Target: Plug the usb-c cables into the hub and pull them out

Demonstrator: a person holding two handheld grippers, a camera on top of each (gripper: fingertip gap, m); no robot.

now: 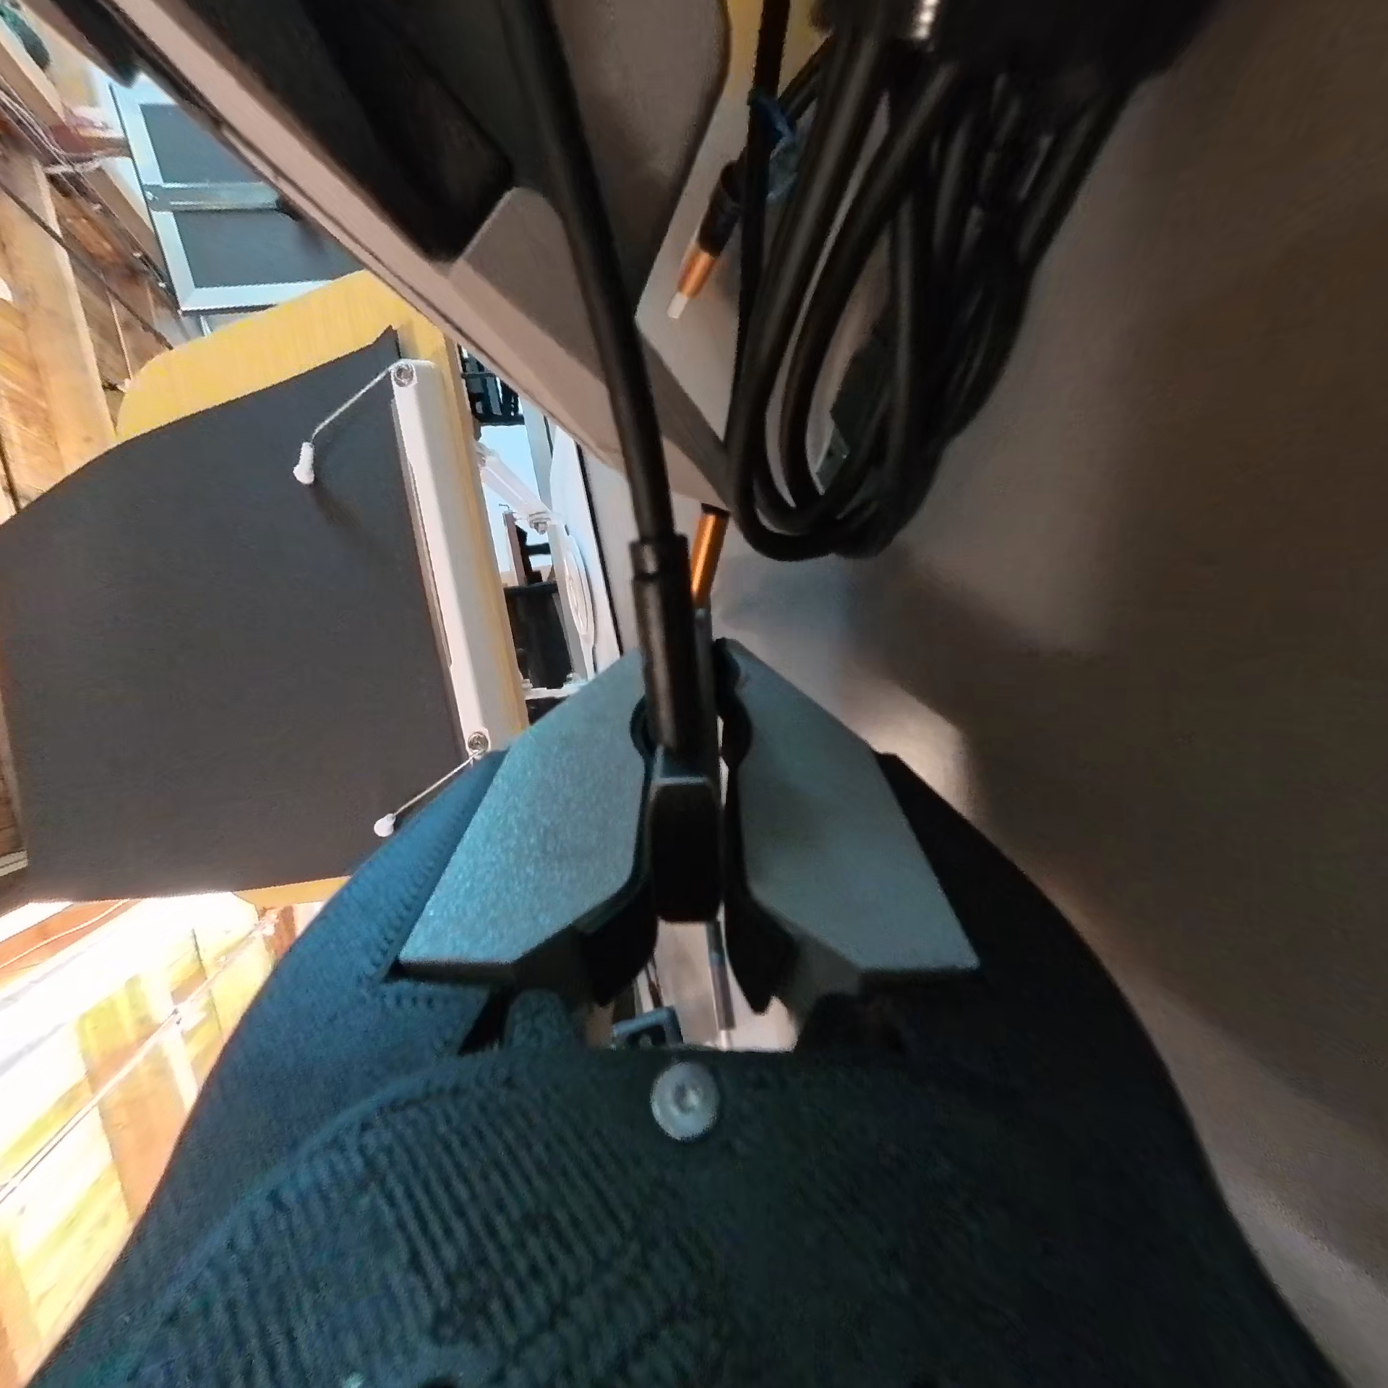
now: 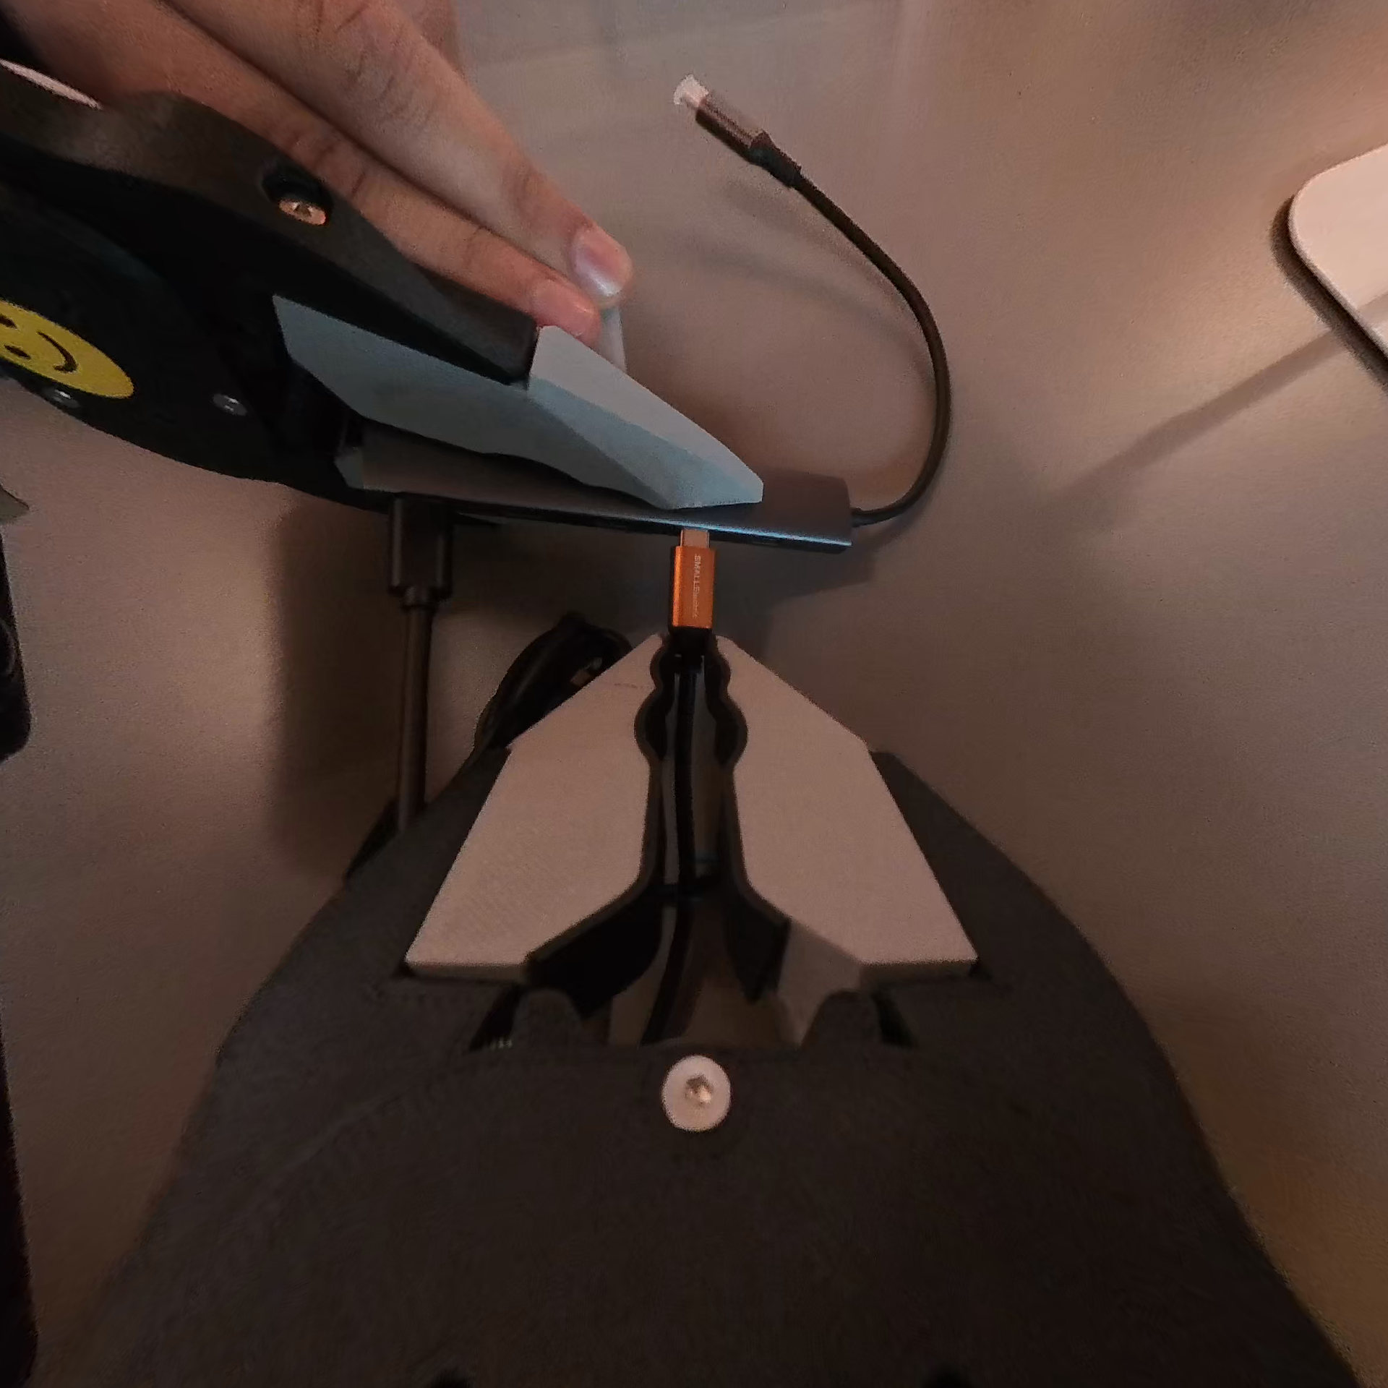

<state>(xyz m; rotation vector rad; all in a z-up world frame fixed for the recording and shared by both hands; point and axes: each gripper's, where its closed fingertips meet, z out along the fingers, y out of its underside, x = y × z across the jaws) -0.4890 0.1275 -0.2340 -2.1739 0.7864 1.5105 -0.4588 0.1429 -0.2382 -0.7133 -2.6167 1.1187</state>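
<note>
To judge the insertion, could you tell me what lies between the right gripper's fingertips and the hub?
Only the orange usb-c plug, clamped by the right gripper, its metal tip reaching the hub; the right wrist view shows this.

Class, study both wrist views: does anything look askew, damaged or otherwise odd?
Nothing looks damaged. The orange plug meets the hub squarely, its metal tip still showing. Only the hub's own lead plug lies loose on the table.

hub point(image 2: 811, 502): mostly hidden under left gripper point(image 2: 721, 488) | orange plug point(image 2: 692, 582) tip: seating unclear
</note>
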